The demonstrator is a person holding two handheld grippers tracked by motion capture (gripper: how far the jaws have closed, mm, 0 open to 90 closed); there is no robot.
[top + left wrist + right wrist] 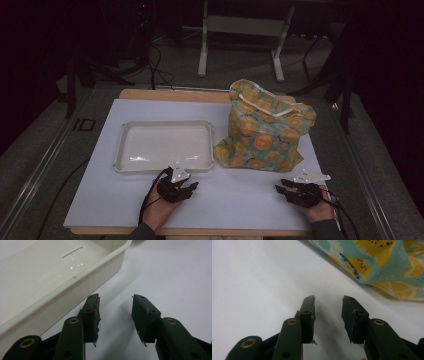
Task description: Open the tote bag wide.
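The left tool (pixel 192 186) rests on the white table (pixel 235 200), jaws spread apart and holding nothing, with the white tray (pixel 165 167) just ahead and to its left; the right tool (pixel 280 186) lies likewise released, jaws parted and bare, the fruit-print fabric bag (pixel 262 130) ahead and to its right

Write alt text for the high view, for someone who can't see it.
Two hands rest at the near edge of a white table, the left hand-held gripper by an empty white tray, the right hand-held gripper near a standing fabric bag printed with orange slices. Both grippers are open and hold nothing.
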